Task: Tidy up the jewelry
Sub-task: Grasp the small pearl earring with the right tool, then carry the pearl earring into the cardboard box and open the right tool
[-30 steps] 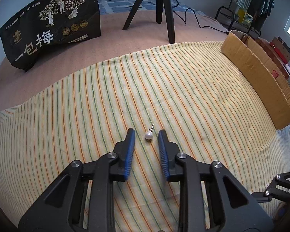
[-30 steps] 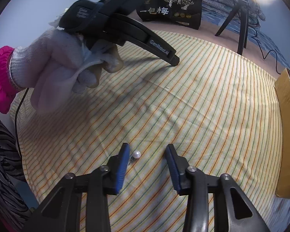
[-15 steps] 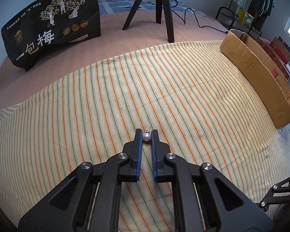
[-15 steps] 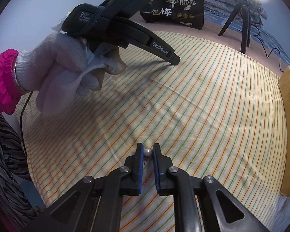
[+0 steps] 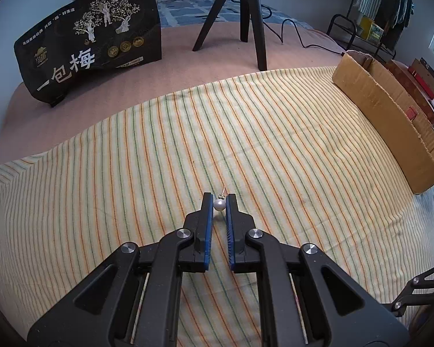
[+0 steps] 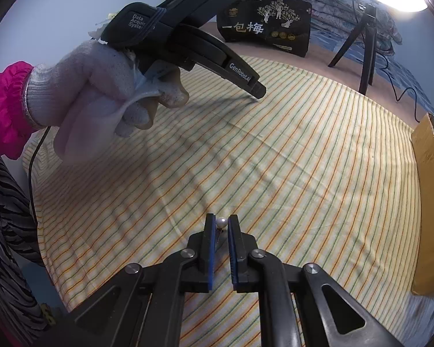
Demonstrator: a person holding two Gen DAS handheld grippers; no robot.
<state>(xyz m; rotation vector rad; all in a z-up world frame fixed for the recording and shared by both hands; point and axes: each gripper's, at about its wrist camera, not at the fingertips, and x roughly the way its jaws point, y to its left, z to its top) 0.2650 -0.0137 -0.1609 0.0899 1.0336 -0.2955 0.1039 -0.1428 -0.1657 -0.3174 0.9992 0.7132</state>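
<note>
Left claw [image 5: 219, 202] and right claw [image 6: 222, 223] each pinch one pearl earring [image 5: 219, 204].

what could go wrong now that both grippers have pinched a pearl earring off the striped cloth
1. In each view the round pearl sits only at the very tips of the jaws: the left gripper holds its pearl earring and the right gripper holds the other pearl earring. Either might squirt out when lifted.
2. A dropped earring could be hard to spot on the busy striped cloth.
3. The left earring's thin post sticks out forward and might snag or bend.
</note>
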